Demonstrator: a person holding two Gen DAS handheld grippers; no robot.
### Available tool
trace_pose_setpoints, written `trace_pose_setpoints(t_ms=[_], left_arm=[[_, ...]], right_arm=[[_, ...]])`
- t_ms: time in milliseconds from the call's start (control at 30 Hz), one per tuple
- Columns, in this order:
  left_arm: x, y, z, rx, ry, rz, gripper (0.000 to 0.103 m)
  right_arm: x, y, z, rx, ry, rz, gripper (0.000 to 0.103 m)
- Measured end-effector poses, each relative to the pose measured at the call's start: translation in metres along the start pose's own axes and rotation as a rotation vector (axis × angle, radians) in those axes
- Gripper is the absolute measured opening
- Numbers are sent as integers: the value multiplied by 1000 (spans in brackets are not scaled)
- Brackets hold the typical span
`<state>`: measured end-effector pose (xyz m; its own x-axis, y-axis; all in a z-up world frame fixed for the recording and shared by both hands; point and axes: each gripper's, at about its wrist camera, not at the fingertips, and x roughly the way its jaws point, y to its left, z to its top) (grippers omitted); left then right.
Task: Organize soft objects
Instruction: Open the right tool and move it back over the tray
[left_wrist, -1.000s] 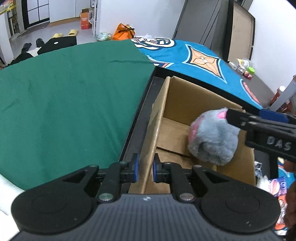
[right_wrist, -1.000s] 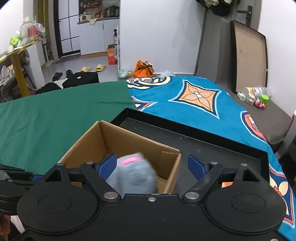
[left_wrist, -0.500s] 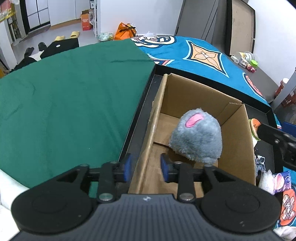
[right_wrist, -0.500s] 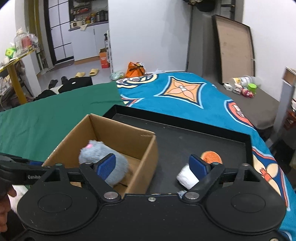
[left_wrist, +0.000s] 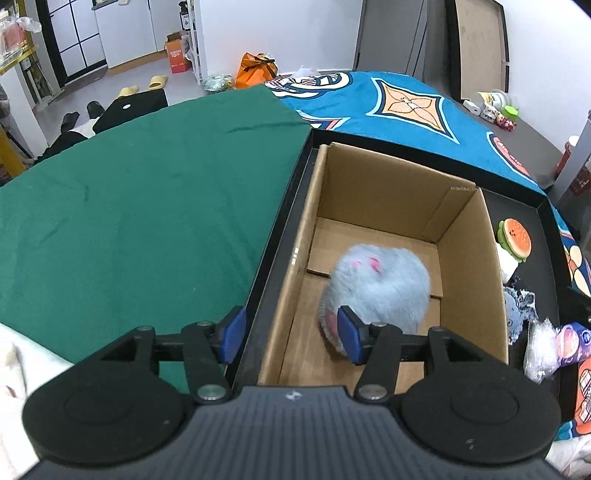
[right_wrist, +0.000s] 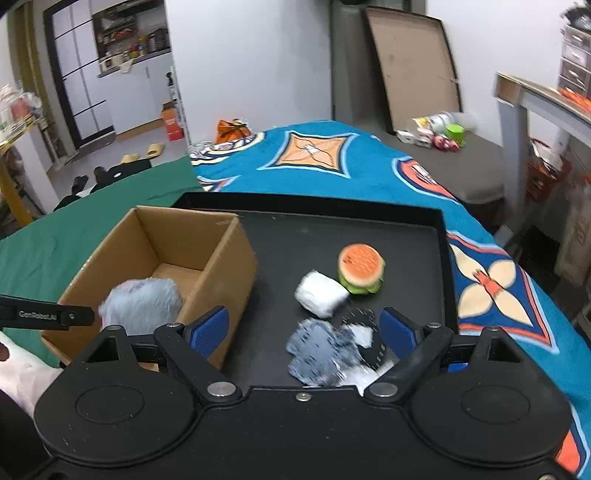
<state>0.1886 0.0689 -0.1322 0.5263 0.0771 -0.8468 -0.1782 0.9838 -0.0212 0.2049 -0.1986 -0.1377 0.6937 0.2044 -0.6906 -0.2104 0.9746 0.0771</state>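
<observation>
Resting inside the cardboard box, a grey plush toy lies free. The left gripper straddles the box's 9 o'clock wall, jaws opening, clamping nothing. The right gripper hangs released over the black tray, a burger plush at 1 o'clock.

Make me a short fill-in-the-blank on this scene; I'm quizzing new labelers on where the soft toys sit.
1. The grey furry plush lies inside the ____ box.
2. The burger toy sits on the ____ tray, outside the box.
3. The white roll lies right beside the ____ toy.
4. Under the tray lie a blue patterned cloth and a plain ____ one.

Missing words: cardboard; black; burger; green
</observation>
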Motion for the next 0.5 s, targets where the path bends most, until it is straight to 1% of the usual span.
trace_pose_setpoints(t_ms=[233, 500], left_arm=[[-7, -10, -6, 28, 0, 20, 54], [-7, -22, -10, 79, 15, 52, 55]], right_arm=[[-6, -21, -19, 70, 18, -24, 88], [-7, -51, -42, 181, 35, -74, 88]])
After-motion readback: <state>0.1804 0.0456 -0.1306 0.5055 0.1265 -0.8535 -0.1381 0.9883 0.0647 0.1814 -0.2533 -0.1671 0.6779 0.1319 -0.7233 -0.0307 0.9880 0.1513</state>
